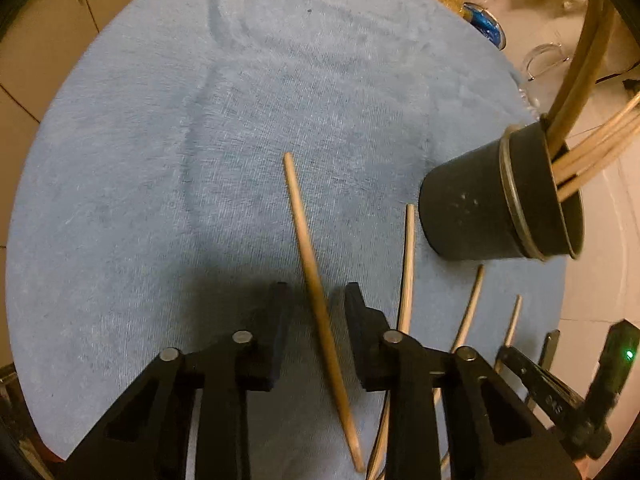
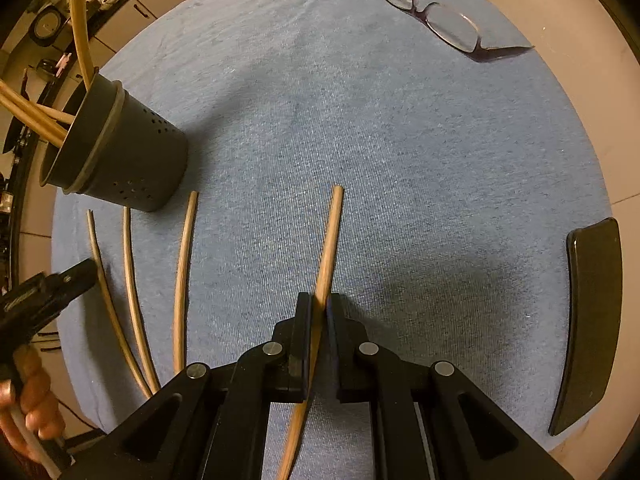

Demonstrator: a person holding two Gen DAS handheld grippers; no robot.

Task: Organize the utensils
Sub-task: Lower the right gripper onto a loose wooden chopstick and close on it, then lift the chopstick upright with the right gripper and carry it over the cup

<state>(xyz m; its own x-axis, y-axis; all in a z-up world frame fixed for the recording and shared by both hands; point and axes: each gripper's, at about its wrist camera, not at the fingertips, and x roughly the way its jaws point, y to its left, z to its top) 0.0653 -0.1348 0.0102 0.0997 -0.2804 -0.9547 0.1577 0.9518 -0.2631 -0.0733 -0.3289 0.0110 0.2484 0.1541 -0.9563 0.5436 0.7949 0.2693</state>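
A dark grey utensil holder (image 1: pixel 496 204) (image 2: pixel 120 152) stands on the blue cloth with several wooden chopsticks in it. My left gripper (image 1: pixel 316 292) is open, its fingers on either side of a loose wooden chopstick (image 1: pixel 308 256) that lies on the cloth. Three more chopsticks (image 1: pixel 408 264) lie to its right, near the holder. My right gripper (image 2: pixel 319 300) is shut on a wooden chopstick (image 2: pixel 330 240) that points forward over the cloth. Three chopsticks (image 2: pixel 184 272) lie to its left below the holder.
A pair of glasses (image 2: pixel 440 20) lies at the far right of the blue cloth (image 2: pixel 400 160). A black curved object (image 2: pixel 588 320) lies at the cloth's right edge. The left gripper (image 2: pixel 44 292) shows at the left. Clutter and a blue object (image 1: pixel 486 24) lie beyond the table.
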